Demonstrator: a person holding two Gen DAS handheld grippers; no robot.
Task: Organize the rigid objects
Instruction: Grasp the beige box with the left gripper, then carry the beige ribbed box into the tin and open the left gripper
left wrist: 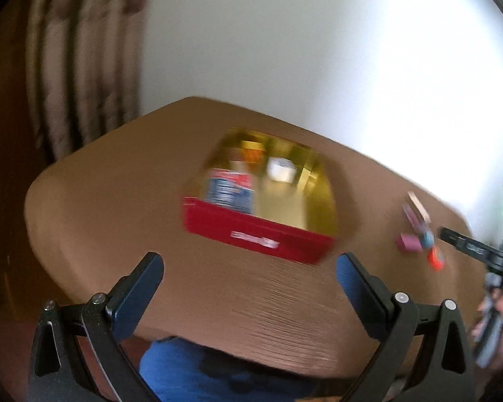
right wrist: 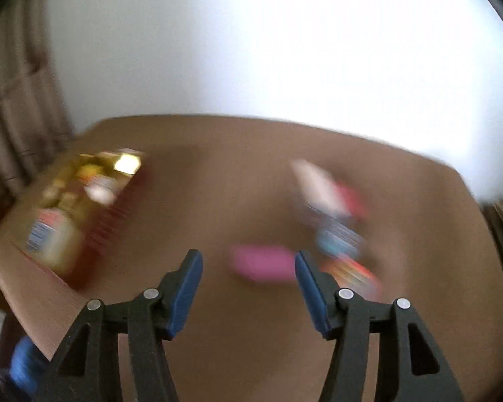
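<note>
Fingers of right gripper point(right wrist: 248, 288): parted about halfway, nothing held | pink block point(right wrist: 261, 263): on table point(right wrist: 238, 174), just ahead between the pads, long axis seen crosswise | nearer hand judged: right | left gripper point(left wrist: 249, 296): wide, empty, facing red box point(left wrist: 261, 238)

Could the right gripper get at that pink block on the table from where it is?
Probably yes. The right gripper is open and empty, the pink block lies just ahead between its fingers' line, and only bare table separates them. The picture is blurred, though.
</note>
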